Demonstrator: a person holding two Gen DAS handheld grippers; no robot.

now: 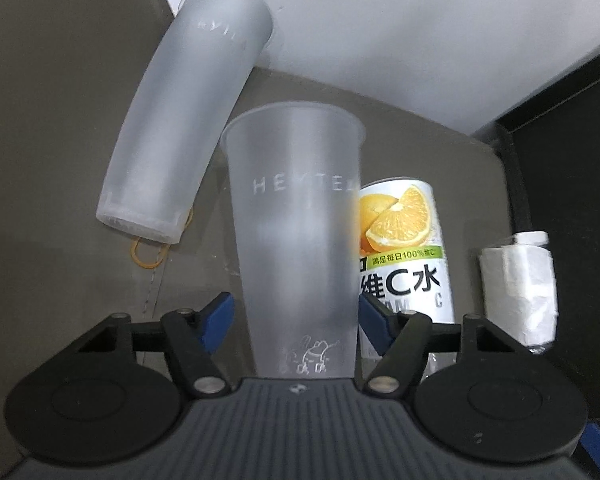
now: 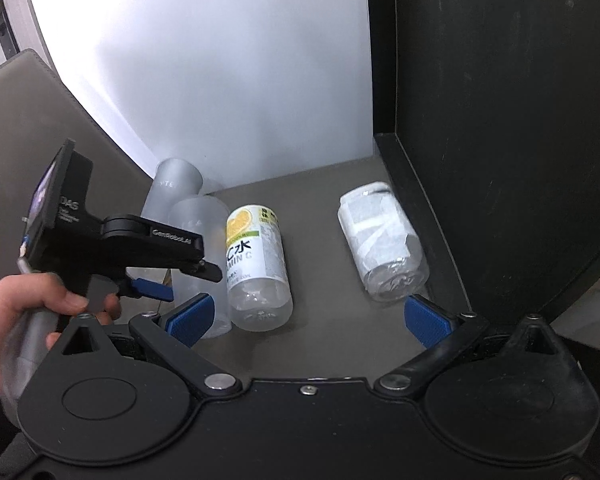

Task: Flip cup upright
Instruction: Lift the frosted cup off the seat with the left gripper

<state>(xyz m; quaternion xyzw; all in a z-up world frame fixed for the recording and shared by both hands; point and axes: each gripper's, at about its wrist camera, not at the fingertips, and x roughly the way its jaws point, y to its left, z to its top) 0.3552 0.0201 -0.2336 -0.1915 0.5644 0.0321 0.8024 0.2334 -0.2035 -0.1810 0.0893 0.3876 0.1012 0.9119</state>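
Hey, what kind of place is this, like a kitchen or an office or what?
Probably an office or lab corner rather than a kitchen: a dark grey tabletop against a plain white wall, with drink props such as a frosted plastic cup and a lemon-labelled clear bottle set out.

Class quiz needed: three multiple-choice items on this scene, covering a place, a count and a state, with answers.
1. In the left wrist view, the orange-label bottle is where, relative to the frosted cup at the left gripper? A left B right C on top
2. How many frosted cups show? A one B two C four
3. The right gripper is: A open, empty B shut on the bottle C shut on a cup
Answers: B, the bottle appears right of the cup; B, a second cup is behind; A, jaws wide apart around nothing.
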